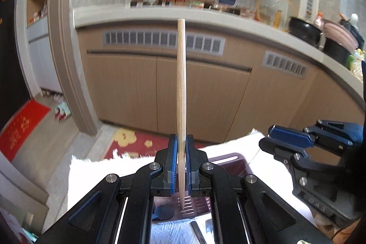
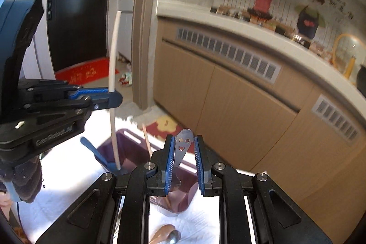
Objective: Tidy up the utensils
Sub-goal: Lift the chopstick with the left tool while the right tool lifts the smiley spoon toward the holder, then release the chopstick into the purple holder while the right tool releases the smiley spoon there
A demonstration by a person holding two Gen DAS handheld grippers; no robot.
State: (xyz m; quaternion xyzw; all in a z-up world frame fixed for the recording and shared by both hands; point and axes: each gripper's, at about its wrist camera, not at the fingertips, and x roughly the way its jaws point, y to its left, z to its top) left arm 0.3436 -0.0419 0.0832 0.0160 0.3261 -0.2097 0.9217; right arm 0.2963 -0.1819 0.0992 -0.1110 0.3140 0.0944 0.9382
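My left gripper (image 1: 181, 148) is shut on a long wooden handle (image 1: 181, 88) that stands upright, its lower end inside a dark purple slotted utensil holder (image 1: 228, 158). The right wrist view shows the same gripper (image 2: 114, 96) holding that handle (image 2: 113, 56) over the holder (image 2: 128, 152). My right gripper (image 2: 183, 148) is open, with a metal spoon handle (image 2: 181, 148) with a smiley cut-out standing between its jaws, leaning on the left pad; its bowl sits in the holder. The right gripper also shows in the left wrist view (image 1: 272, 138).
The holder stands on a white cloth (image 1: 103, 173). A blue utensil (image 2: 96, 152) and a thin wooden stick (image 2: 146, 138) also stand in the holder. A brown spoon (image 2: 163, 232) and metal utensils (image 1: 199, 232) lie on the cloth. Kitchen cabinets (image 1: 205, 93) are behind.
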